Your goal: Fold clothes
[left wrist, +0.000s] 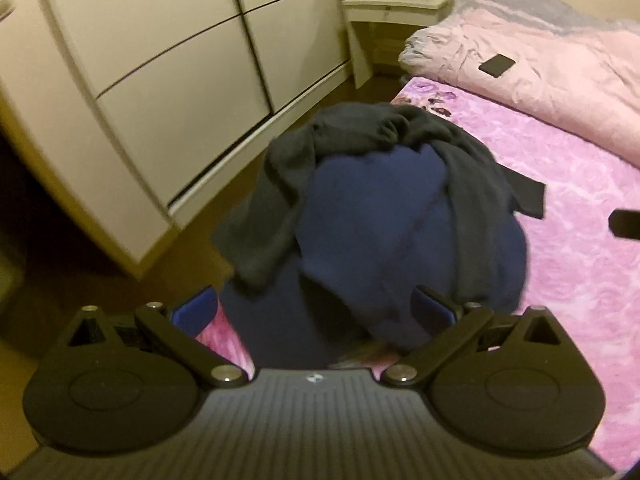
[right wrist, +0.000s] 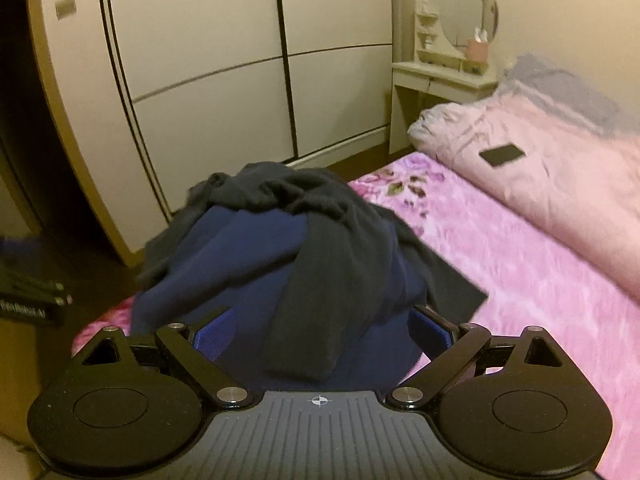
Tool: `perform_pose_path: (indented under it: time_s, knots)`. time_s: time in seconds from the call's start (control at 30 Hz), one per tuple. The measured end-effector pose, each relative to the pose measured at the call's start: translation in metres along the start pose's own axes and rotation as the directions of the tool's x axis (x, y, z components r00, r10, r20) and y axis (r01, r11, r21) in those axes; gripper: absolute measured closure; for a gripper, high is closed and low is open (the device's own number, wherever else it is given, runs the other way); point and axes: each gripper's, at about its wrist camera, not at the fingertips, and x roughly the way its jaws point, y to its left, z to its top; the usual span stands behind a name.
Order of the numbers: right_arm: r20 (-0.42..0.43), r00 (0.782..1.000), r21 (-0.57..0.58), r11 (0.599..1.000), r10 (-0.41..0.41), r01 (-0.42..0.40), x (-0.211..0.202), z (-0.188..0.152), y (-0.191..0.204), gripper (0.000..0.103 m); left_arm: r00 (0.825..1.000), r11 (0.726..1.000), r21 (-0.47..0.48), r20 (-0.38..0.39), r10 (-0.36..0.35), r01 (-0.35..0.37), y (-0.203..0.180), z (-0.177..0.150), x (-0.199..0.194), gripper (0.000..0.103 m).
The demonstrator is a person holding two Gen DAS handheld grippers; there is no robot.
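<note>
A heap of clothes [right wrist: 288, 264] sits on the bed [right wrist: 520, 280] at its near corner, one garment [right wrist: 320, 216] draped over the top of another [right wrist: 248, 264]. Both tools are just before the heap. Behind the heap, across a strip of floor [left wrist: 160, 264], stands a wardrobe [right wrist: 224, 80]. Farther up the bed a folded quilt [right wrist: 560, 176] lies crosswise with a phone [right wrist: 502, 155] on it. A dressing table [right wrist: 444, 80] stands right of the wardrobe, behind the quilt
</note>
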Motion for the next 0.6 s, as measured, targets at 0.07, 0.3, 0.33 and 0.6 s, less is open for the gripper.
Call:
perform_pose_path:
  time_s: [0.07,0.3,0.33,0.6]
  knots:
    - [-0.009,1.0,-0.052,0.998,-0.017,0.016,0.037,0.019,0.006,0.008,1.0,0.998,0.054,0.014,-0.017,0.016,0.014,0.019,0.034,0.004]
    - [-0.043,0.995,-0.25,0.965,-0.095,0.081,0.166,0.072,0.022,0.008,0.998,0.958,0.283,0.033,-0.048,0.037,0.037,0.077,0.152,0.012]
    - [-0.055,0.994,-0.272,0.959,-0.093,0.074,0.183,0.077,0.022,0.008,0.998,0.95,0.309,0.031,-0.055,0.042,0.038,0.083,0.165,0.018]
    - [-0.128,0.987,-0.47,0.883,-0.097,0.026,0.297,0.094,0.025,0.031,0.988,0.888,0.439,0.006,-0.154,0.136,0.038,0.103,0.237,0.038]
